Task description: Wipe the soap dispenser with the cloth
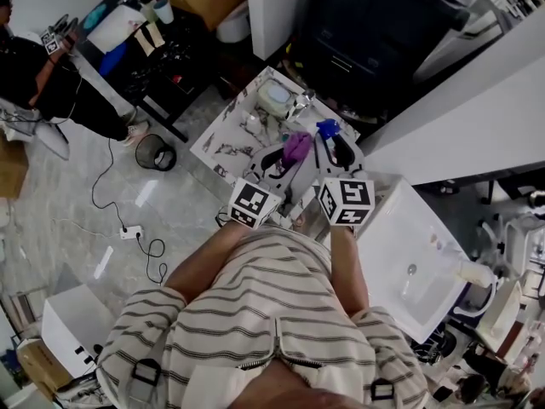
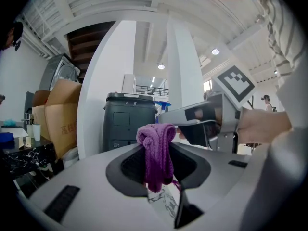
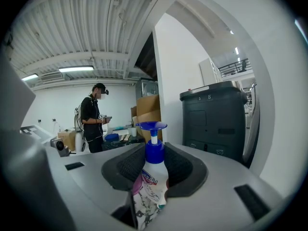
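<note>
head view puts both tools out in front of the person, over the marble-patterned counter, side by side and pointing the same way. the left gripper has its jaws pinched on the purple cloth, and the right gripper has its jaws clamped on the soap dispenser.

from the left gripper view, the cloth is a bunched wad nipped between the pads. its knotted top stands proud above them and the rest hangs down into the gap. the other tool crosses the picture just to the right of it, near but not touching.

in the right gripper view, the dispenser stands upright between half-spread jaws, with a pad pressing on each side around the blue collar and shoulder. its blue pump head rises clear above them and the labelled body drops below.

so the bottle's long axis runs up and down, and the cloth sits just to its left at much the same height. no wiping contact shows yet. i'd say the left hand has to carry the wad sideways to the right onto the bottle. since the pads cover the shoulder, the pump and the lower body look like the parts open to it.
</note>
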Tool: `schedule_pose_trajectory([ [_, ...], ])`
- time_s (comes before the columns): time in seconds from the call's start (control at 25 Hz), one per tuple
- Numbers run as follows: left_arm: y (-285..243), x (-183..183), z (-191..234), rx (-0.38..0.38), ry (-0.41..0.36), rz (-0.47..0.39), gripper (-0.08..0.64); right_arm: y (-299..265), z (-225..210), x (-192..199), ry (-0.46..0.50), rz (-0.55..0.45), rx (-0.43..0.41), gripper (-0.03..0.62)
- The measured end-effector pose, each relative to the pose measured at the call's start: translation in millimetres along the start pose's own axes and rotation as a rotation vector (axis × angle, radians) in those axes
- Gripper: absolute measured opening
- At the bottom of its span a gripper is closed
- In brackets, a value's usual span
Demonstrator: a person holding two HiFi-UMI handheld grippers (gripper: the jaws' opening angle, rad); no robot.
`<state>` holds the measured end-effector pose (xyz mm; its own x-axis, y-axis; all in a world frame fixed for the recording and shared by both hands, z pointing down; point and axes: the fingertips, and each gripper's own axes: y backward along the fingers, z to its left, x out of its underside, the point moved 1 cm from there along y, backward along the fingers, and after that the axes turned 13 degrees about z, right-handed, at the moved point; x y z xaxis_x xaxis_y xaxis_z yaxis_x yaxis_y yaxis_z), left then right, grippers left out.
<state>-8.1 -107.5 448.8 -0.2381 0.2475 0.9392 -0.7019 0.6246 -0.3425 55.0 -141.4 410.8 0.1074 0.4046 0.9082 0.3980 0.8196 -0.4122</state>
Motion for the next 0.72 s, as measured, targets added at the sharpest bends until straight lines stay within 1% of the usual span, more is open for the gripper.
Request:
schedule_pose_trajectory([
  [0.28, -5, 3, -17, 0.037, -0.047, 0.015, 0.118, 0, 4, -1, 0.003, -0.001, -0.005, 0.13],
  [0.44, -6, 3, -19, 0.046, -0.051, 0.015, 0.118, 0, 5, -1, 0.006, 0.0, -0.004, 0.13],
  [0.72, -8, 4, -24, 0.086, -0.06, 0.016, 0.12, 2, 6, 1, 0.02, 0.013, 0.003, 0.131],
])
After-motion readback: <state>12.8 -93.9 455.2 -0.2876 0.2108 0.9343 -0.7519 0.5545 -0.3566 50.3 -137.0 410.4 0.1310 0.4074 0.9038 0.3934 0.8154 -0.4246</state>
